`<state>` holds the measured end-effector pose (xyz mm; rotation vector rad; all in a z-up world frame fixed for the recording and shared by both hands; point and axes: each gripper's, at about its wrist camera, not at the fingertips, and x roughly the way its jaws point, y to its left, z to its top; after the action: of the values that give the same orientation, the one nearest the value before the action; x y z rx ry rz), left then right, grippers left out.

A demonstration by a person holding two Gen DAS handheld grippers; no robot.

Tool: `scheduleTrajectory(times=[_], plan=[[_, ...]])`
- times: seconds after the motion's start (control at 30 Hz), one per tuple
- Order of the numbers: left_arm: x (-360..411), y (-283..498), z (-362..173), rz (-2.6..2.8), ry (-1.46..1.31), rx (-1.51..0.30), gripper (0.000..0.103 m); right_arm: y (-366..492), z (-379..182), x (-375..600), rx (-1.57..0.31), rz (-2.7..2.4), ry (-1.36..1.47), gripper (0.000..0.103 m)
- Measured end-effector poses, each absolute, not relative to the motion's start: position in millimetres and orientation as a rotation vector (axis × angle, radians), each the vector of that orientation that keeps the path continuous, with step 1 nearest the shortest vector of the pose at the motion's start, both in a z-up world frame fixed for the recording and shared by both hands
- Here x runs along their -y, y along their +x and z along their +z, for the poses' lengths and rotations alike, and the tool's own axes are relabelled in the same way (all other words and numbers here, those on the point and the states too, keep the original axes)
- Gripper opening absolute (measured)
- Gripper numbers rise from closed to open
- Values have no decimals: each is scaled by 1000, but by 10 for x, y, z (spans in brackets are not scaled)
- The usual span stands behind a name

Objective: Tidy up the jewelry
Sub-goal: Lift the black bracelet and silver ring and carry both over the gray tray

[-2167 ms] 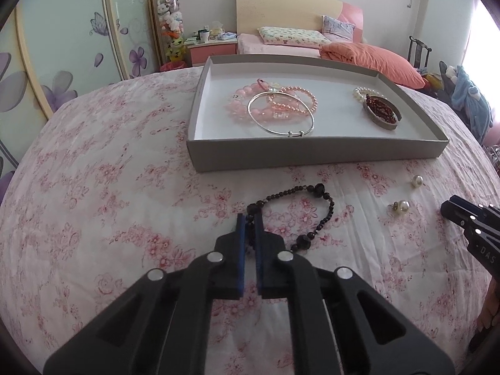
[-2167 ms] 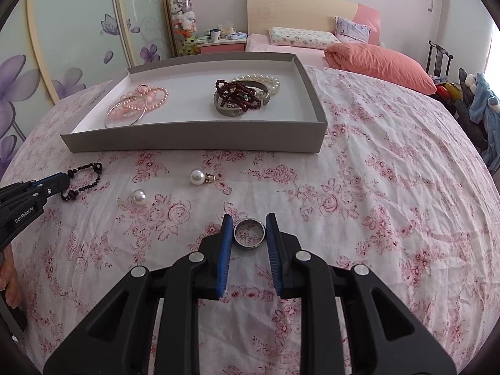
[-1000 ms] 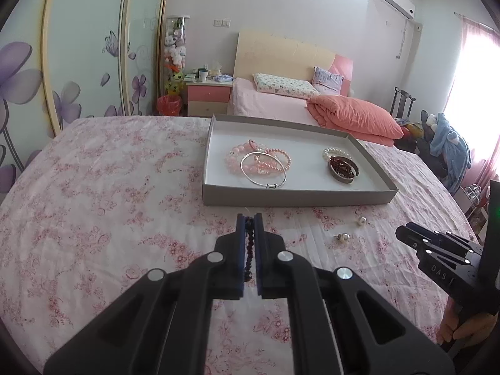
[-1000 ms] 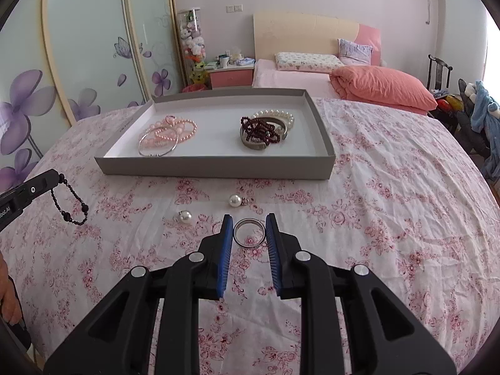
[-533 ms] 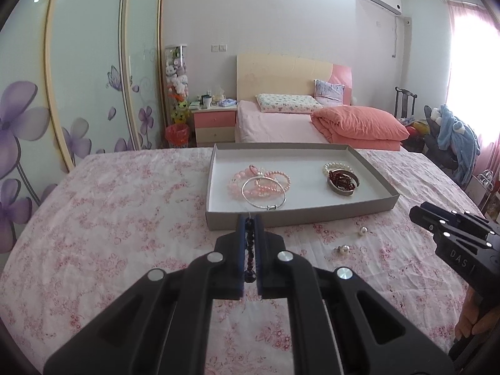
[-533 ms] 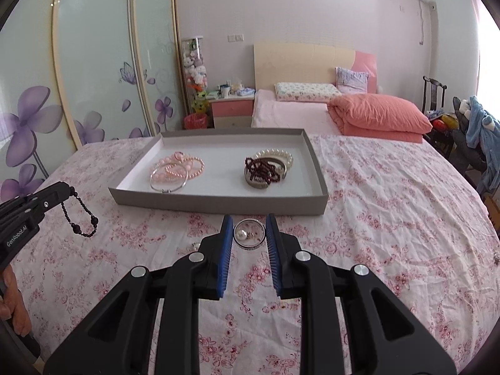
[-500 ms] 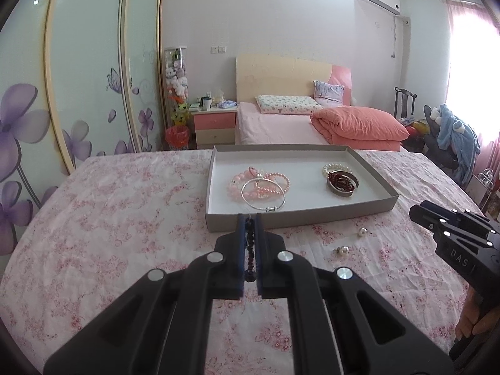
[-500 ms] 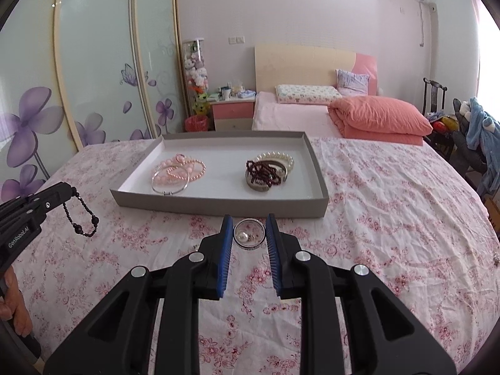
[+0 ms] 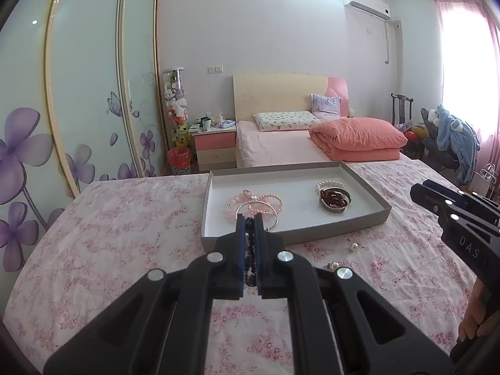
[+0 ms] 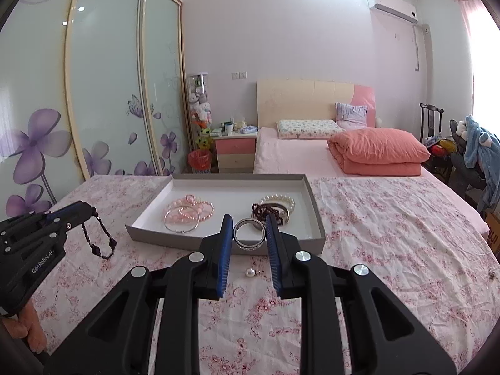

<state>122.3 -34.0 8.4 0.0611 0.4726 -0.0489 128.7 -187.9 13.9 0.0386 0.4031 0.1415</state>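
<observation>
My left gripper (image 9: 249,220) is shut on a black bead bracelet (image 9: 249,250), which hangs from it in the right wrist view (image 10: 100,237). My right gripper (image 10: 249,222) is shut on a silver ring bangle (image 10: 249,235), held in the air just before the tray's near wall. The grey tray (image 9: 312,234) with a white floor lies on the flowered bed cover and holds pink bead bracelets (image 9: 259,204), a thin silver bangle (image 10: 181,223), a pearl bracelet (image 10: 278,201) and a dark red bead string (image 9: 334,198). Two pearl earrings (image 9: 354,246) lie on the cover before the tray.
The bed cover (image 10: 390,234) spreads wide around the tray. A second bed with an orange quilt (image 10: 378,153), a nightstand (image 10: 236,151), a chair with blue clothing (image 10: 481,153) and sliding wardrobe doors (image 10: 103,93) stand behind.
Both grippers have risen and moved toward the tray with their pieces. The black bracelet has left the cover and now hangs from the left gripper.
</observation>
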Motion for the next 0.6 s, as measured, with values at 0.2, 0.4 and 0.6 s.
scheduleTrajectory(times=[0.2, 0.4, 0.6], plan=[[372, 1223, 125, -52, 67, -457, 6, 1272, 235, 1890, -363, 142, 45, 23], [399, 1261, 182, -48, 78, -442, 6, 1294, 290, 1894, -345, 140, 42, 23], [404, 1354, 217, -40, 86, -435, 7, 1371, 327, 1896, -337, 140, 42, 23]])
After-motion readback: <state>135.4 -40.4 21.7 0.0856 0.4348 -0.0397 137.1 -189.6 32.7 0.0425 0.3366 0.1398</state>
